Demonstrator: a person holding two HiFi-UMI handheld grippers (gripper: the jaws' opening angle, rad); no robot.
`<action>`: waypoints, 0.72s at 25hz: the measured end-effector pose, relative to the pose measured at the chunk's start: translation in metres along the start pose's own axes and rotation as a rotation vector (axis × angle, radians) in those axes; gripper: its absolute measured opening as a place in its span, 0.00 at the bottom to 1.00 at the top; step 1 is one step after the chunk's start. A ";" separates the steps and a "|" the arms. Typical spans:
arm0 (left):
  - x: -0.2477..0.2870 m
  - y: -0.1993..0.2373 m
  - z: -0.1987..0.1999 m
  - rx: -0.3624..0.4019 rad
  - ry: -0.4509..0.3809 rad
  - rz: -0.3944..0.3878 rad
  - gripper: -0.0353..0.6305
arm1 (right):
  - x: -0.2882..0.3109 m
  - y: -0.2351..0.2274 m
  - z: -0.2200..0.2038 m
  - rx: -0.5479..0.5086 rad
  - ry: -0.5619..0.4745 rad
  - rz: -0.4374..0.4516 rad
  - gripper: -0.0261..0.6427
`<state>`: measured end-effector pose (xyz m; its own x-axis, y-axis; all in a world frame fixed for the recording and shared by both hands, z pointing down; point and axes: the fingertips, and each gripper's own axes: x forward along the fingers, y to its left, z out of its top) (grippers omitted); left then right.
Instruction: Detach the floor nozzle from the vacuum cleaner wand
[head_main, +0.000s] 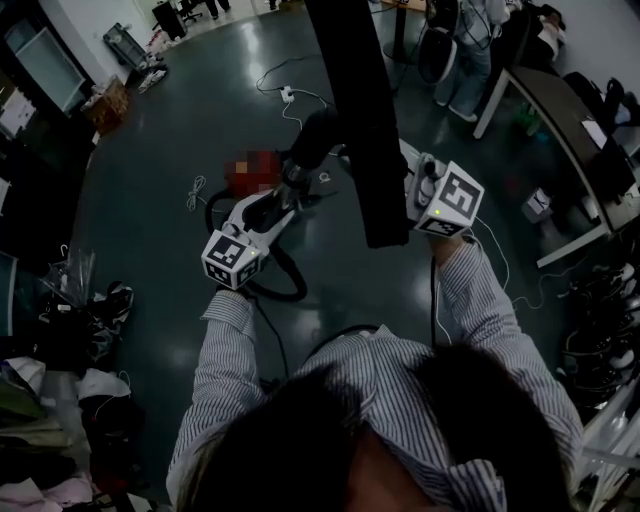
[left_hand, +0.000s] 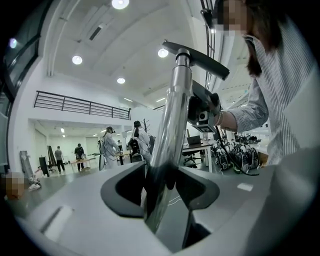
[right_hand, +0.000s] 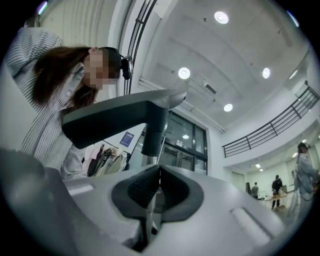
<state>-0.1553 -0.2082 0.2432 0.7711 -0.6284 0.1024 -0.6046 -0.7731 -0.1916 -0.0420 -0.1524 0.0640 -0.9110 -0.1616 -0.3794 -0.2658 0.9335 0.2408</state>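
Note:
The floor nozzle (head_main: 358, 120) is a long black bar lifted high, close under the head camera. The wand (head_main: 312, 140) runs down from it, a chrome tube (left_hand: 167, 135) in the left gripper view, topped by the nozzle (left_hand: 197, 56). My left gripper (head_main: 285, 190) is shut on the wand, whose tube sits between its pads (left_hand: 127, 187). My right gripper (head_main: 408, 178) is shut, its pads (right_hand: 145, 186) pressed together just below the nozzle (right_hand: 112, 120) and its neck (right_hand: 152, 137); nothing shows between them. The right gripper (left_hand: 202, 112) hangs beside the wand.
A black hose (head_main: 285, 285) loops on the dark floor below the grippers. A white power strip (head_main: 287, 95) and cables lie farther off. A desk (head_main: 560, 100) and a standing person (head_main: 465, 60) are at upper right, piled clutter (head_main: 60, 400) at lower left.

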 end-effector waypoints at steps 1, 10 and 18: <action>-0.001 -0.002 -0.002 -0.012 -0.007 -0.007 0.34 | 0.002 0.002 0.001 0.010 -0.004 0.018 0.04; -0.002 -0.010 -0.018 -0.133 -0.089 -0.081 0.35 | 0.022 0.017 0.012 0.123 -0.053 0.185 0.22; 0.004 -0.024 -0.032 -0.192 -0.094 -0.153 0.36 | 0.043 0.032 0.019 0.151 -0.074 0.299 0.28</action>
<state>-0.1438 -0.1952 0.2791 0.8662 -0.4991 0.0232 -0.4994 -0.8663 0.0085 -0.0837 -0.1230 0.0386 -0.9146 0.1452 -0.3774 0.0644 0.9737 0.2184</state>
